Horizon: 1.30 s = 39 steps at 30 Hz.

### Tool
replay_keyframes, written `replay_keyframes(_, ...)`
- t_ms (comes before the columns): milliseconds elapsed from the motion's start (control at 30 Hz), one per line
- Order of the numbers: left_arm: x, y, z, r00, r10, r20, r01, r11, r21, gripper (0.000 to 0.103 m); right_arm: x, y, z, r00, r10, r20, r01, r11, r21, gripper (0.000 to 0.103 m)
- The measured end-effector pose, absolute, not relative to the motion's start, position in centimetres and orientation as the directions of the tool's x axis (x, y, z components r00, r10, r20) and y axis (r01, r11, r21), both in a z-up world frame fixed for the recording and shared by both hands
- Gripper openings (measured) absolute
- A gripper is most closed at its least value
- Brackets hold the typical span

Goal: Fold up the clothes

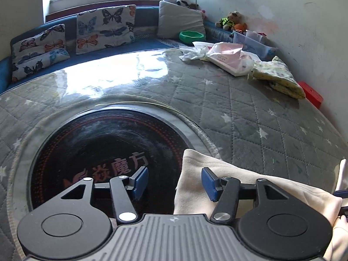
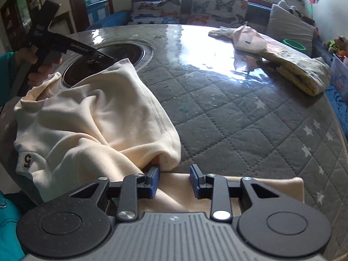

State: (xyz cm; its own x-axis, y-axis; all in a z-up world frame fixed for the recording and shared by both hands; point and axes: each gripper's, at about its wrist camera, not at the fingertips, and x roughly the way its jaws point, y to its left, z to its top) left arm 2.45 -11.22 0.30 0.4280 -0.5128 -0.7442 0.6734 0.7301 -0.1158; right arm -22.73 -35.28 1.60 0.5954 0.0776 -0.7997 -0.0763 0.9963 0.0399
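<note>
My left claw (image 1: 175,181) hangs spread over the bench (image 1: 239,113), blue pads apart with nothing pinched between them. Its left pad sits above the round black hob (image 1: 97,152) set into the bench, and its right pad hovers over the edge of the cream garment (image 1: 217,174), which lies just right of the hob. No cloth is gripped there.

Over on the other side, my right claw (image 2: 175,179) has its blue pads part way apart, straddling a flat strip of the cream garment (image 2: 97,119); I can't see the pads pressing the cloth, so I call it spread, not pinching. The left pad is right at a bunched fold of the fabric.

The garment is heaped in a rumpled mound on the bench, one corner lapping over the near rim of the hob (image 2: 121,52), a small dark "5" patch on its near-left side. From the right wrist view my left claw (image 2: 104,57) shows as a black tool pointing at the top of that mound, held by my hand (image 2: 38,65) with a teal sleeve behind it.

Well beyond the hob, towards the far right of the bench, lies a folded yellow patterned cloth (image 1: 280,76), and just beside it a pale plastic bag (image 1: 224,58). Butterfly cushions (image 1: 104,28) line the blue sofa behind the hob.
</note>
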Motion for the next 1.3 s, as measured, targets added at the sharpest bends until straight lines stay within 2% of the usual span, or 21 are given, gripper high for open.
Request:
replay_keyframes(33, 2.5, -11.3, 0.2, 0.428, -0.51, -0.746, 0.674, 0.73, -0.113, 0.058, -22.3, -35.2, 1.5, 0.593, 0.084, -0.801, -0.093, 0.995, 0.036, 0.03)
replay_keyframes(100, 2.6, -11.5, 0.0, 0.427, -0.505, -0.75, 0.674, 0.731, -0.108, 0.058, -21.5, -34.6, 1.7, 0.614, 0.038, -0.788, -0.12, 0.992, -0.045, 0.015)
replay_keyframes(200, 2.8, -11.6, -0.3, 0.428, -0.495, -0.756, 0.672, 0.734, -0.101, 0.058, -20.8, -34.0, 2.7, 0.697, -0.082, -0.712, -0.099, 0.973, -0.209, 0.012)
replay_keyframes(233, 3.0, -11.5, -0.4, 0.429, -0.492, -0.758, 0.669, 0.736, -0.099, 0.058, -20.6, -33.8, 3.2, 0.731, -0.13, -0.67, -0.075, 0.96, -0.268, 0.014)
replay_keyframes(300, 3.2, -11.3, -0.5, 0.431, -0.487, -0.76, 0.664, 0.741, -0.098, 0.058, -20.6, -34.0, 3.8, 0.773, -0.212, -0.598, -0.005, 0.94, -0.34, 0.033)
replay_keyframes(333, 3.4, -11.2, -0.5, 0.432, -0.486, -0.76, 0.662, 0.743, -0.098, 0.058, -20.5, -34.3, 3.7, 0.765, -0.247, -0.595, 0.017, 0.931, -0.364, 0.047)
replay_keyframes(367, 3.4, -11.2, -0.5, 0.432, -0.488, -0.758, 0.662, 0.743, -0.1, 0.058, -20.4, -34.6, 3.5, 0.754, -0.28, -0.594, 0.038, 0.921, -0.387, 0.047)
replay_keyframes(533, 3.9, -11.7, -0.7, 0.429, -0.495, -0.756, 0.666, 0.739, -0.106, 0.058, -20.1, -37.8, 3.8, 0.711, -0.195, -0.676, 0.1, 0.979, -0.178, 0.04)
replay_keyframes(700, 4.0, -12.7, -1.0, 0.435, -0.498, -0.75, 0.672, 0.734, -0.098, 0.058, -18.9, -40.4, 3.2, 0.677, -0.033, -0.735, 0.129, 0.989, 0.074, 0.039)
replay_keyframes(733, 3.9, -12.8, -1.1, 0.436, -0.501, -0.748, 0.675, 0.732, -0.096, 0.056, -18.6, -40.5, 2.8, 0.663, -0.02, -0.748, 0.131, 0.987, 0.089, 0.037)
replay_keyframes(767, 3.8, -12.9, -1.1, 0.437, -0.504, -0.745, 0.678, 0.729, -0.095, 0.056, -18.2, -40.5, 2.4, 0.647, -0.011, -0.762, 0.133, 0.986, 0.098, 0.037)
replay_keyframes(800, 3.6, -13.0, -1.2, 0.443, -0.504, -0.741, 0.685, 0.724, -0.083, 0.052, -17.8, -40.4, 1.8, 0.633, -0.005, -0.774, 0.131, 0.986, 0.1, 0.034)
replay_keyframes(833, 3.4, -13.1, -1.2, 0.449, -0.505, -0.737, 0.691, 0.719, -0.072, 0.039, -17.4, -40.2, 1.3, 0.62, 0.0, -0.785, 0.128, 0.987, 0.101, 0.028)
replay_keyframes(900, 3.0, -13.3, -1.3, 0.454, -0.515, -0.727, 0.708, 0.704, -0.057, 0.022, -16.8, -39.6, 1.1, 0.62, -0.002, -0.785, 0.11, 0.99, 0.085, 0.022)
replay_keyframes(933, 2.9, -13.3, -1.3, 0.461, -0.517, -0.722, 0.709, 0.703, -0.051, 0.011, -16.5, -39.2, 1.1, 0.62, -0.003, -0.784, 0.101, 0.992, 0.076, 0.013)
replay_keyframes(967, 2.8, -13.3, -1.2, 0.468, -0.518, -0.716, 0.71, 0.702, -0.044, 0.009, -16.2, -38.9, 1.2, 0.623, -0.001, -0.782, 0.09, 0.993, 0.071, 0.009)
replay_keyframes(1033, 2.5, -12.7, -0.9, 0.499, -0.511, -0.7, 0.695, 0.718, -0.028, 0.007, -15.3, -38.1, 1.6, 0.631, 0.002, -0.776, 0.066, 0.996, 0.056, 0.007)
replay_keyframes(1300, 3.6, -4.5, 1.2, 0.632, -0.417, -0.653, 0.523, 0.851, -0.037, 0.007, -8.6, -34.1, 2.9, 0.689, 0.072, -0.722, -0.062, 0.997, 0.04, 0.005)
